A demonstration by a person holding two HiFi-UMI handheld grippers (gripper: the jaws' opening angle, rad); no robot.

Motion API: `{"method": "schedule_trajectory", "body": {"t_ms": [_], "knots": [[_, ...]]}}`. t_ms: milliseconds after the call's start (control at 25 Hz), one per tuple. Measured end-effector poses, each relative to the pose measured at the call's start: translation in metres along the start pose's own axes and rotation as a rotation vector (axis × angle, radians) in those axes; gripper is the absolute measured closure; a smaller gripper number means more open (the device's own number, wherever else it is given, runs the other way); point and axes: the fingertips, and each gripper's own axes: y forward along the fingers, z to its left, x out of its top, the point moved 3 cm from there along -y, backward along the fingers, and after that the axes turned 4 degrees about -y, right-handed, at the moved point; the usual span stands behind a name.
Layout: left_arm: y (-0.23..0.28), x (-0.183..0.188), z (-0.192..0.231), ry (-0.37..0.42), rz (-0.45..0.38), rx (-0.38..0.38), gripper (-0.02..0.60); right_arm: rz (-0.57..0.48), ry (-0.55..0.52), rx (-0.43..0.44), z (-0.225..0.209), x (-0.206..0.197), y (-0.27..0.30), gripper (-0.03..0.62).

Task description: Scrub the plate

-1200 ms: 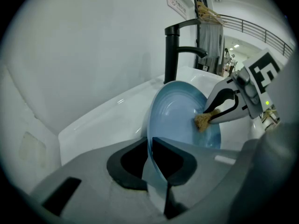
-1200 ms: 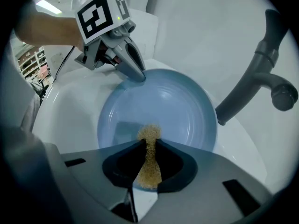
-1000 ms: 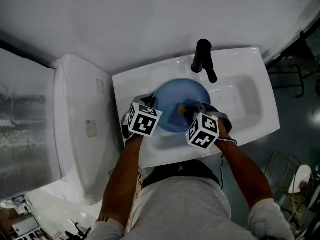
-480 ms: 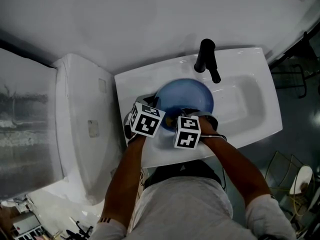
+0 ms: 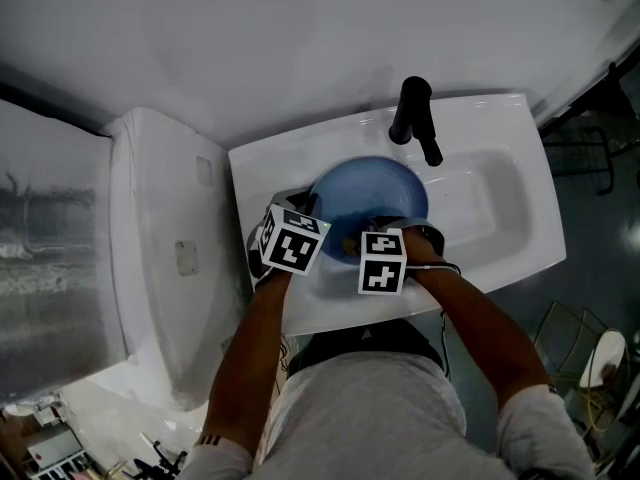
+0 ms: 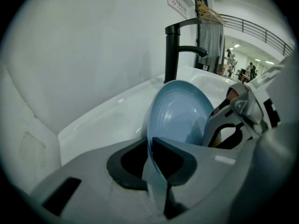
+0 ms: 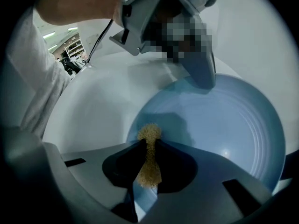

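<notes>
A light blue plate point(image 5: 372, 193) point(image 6: 180, 115) point(image 7: 229, 125) stands tilted over the white sink point(image 5: 500, 203). My left gripper point(image 5: 305, 213) point(image 6: 154, 150) is shut on the plate's rim at its left edge. My right gripper point(image 5: 362, 236) point(image 7: 149, 146) is shut on a tan scrub pad point(image 7: 149, 160), whose tip rests against the plate's face near its lower left rim. In the head view the pad point(image 5: 350, 244) shows only as a small yellow spot between the two marker cubes.
A black faucet point(image 5: 412, 118) point(image 6: 177, 45) rises at the back of the sink, just behind the plate. A white toilet tank point(image 5: 165, 258) stands to the left. A white wall lies behind the sink.
My right gripper has moved left across the plate with the pad and rolled. The left gripper and the plate have stayed put.
</notes>
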Motion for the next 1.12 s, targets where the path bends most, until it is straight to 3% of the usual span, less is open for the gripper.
{"method": "schedule_trajectory", "body": {"t_ms": [400,680,920,1120], "knots": [[0.000,0.000,0.000,0.004,0.001,0.003,0.535,0.096,0.007,0.004,0.004,-0.044,-0.012,0.531],[0.001,-0.001,0.000,0.011,0.005,0.012,0.535,0.114,0.026,-0.029,0.002,-0.052,-0.020,0.531],[-0.004,0.003,-0.002,0.018,-0.025,0.017,0.534,0.009,0.119,-0.120,-0.007,-0.045,-0.047,0.531],[-0.016,0.009,-0.004,0.019,-0.066,0.026,0.532,-0.123,0.248,-0.257,-0.019,-0.040,-0.079,0.531]]}}
